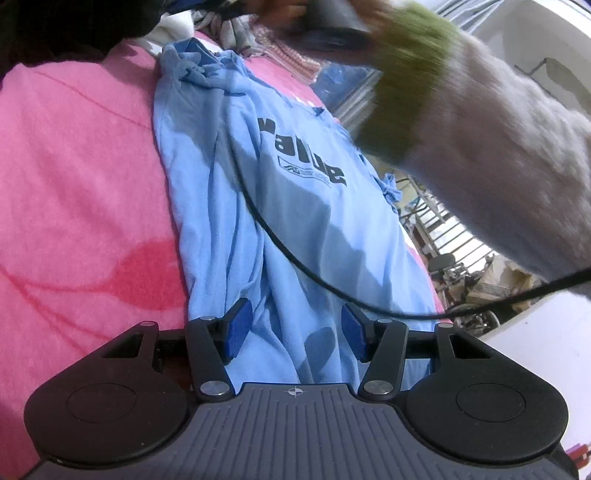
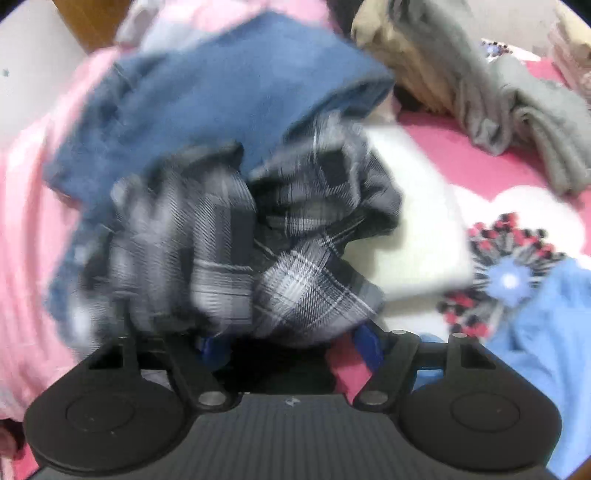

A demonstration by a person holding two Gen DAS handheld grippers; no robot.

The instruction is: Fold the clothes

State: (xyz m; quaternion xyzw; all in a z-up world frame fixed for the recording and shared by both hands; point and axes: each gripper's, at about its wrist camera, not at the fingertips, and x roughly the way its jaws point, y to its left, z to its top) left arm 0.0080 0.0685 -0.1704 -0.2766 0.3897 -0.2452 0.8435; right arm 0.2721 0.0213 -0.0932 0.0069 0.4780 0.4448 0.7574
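A light blue T-shirt point(image 1: 295, 221) is spread on a pink blanket point(image 1: 74, 184), beneath the left hand-held gripper point(image 1: 295, 334), whose jaws are held wide apart and empty. A blurred plaid garment point(image 2: 258, 251) covers the right hand-held gripper point(image 2: 291, 347); its grip cannot be told.

A pink blanket point(image 1: 74, 192) covers the bed, with a white heart shape point(image 2: 532, 214) printed on it. Past the bed's edge stand pale metal racks point(image 1: 439, 236) and cluttered bags point(image 1: 498, 280). A white wall point(image 1: 535, 33) rises behind.
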